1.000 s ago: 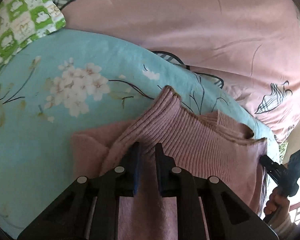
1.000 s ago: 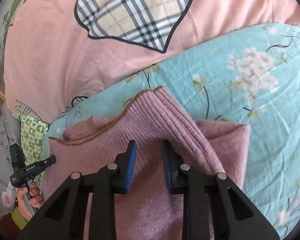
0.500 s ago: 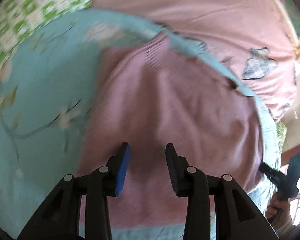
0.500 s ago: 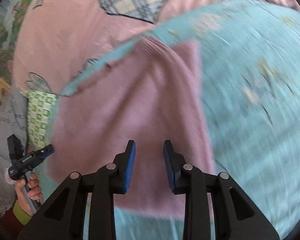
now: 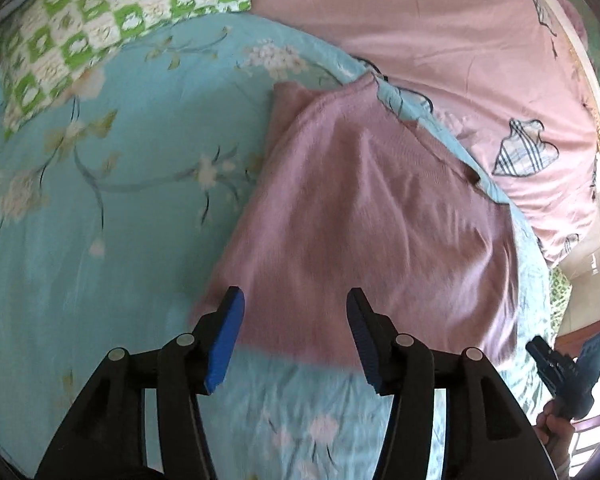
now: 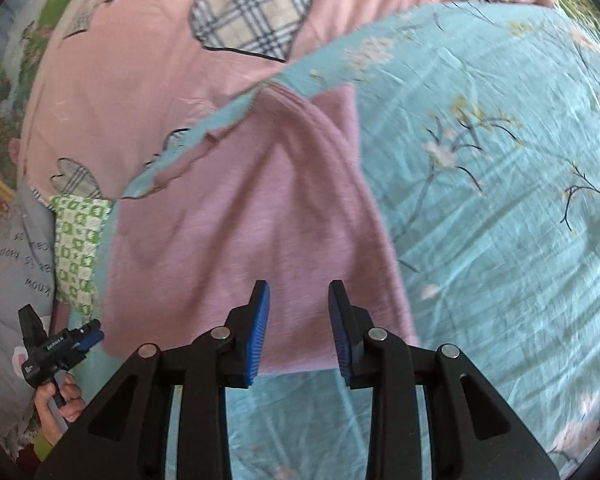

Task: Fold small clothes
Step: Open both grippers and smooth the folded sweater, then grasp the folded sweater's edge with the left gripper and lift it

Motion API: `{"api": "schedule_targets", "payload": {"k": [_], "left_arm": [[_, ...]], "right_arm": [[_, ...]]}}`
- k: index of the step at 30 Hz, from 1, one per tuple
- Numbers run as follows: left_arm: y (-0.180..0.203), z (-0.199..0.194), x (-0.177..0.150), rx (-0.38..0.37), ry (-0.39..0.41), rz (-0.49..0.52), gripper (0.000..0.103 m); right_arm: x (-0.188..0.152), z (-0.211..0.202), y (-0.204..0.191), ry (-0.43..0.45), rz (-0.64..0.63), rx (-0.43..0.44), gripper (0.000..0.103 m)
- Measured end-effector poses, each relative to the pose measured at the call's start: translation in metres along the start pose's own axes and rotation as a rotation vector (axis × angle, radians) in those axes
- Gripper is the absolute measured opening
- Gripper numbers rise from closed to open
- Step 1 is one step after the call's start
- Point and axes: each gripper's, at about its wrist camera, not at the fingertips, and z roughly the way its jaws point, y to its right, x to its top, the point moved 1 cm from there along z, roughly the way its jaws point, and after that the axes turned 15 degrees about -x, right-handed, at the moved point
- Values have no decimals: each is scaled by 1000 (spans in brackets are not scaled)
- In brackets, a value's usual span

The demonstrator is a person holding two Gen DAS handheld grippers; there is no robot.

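A turquoise floral sheet (image 5: 100,240) covers the bed, with a pink quilt (image 6: 140,60) bearing plaid hearts along its far edge. A green checked pillow (image 5: 100,12) lies at the sheet's far left corner. Daylight is soft.

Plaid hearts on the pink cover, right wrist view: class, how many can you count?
3. One large plaid heart at top centre, a smaller one at lower left, and a faint one at upper left. Others may be hidden.
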Motion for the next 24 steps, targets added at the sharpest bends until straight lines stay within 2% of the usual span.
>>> {"api": "schedule_targets", "payload": {"k": [10,16,18,24], "left_arm": [[-15,-4,-47,16,-68,-55,58],[-15,4,-55,-4,-75,-88,59],[-14,7,-53,-10,-68,-98,63],[-29,12,-37,-102,2,-278,75]], "right_arm": [[-25,-14,-31,-23,-74,43,40],[-38,-17,-46,-39,-153,53,43],[-42,-18,-50,-42,-169,61,45],[-48,-19,-55,-55,-213,77,55]]}}
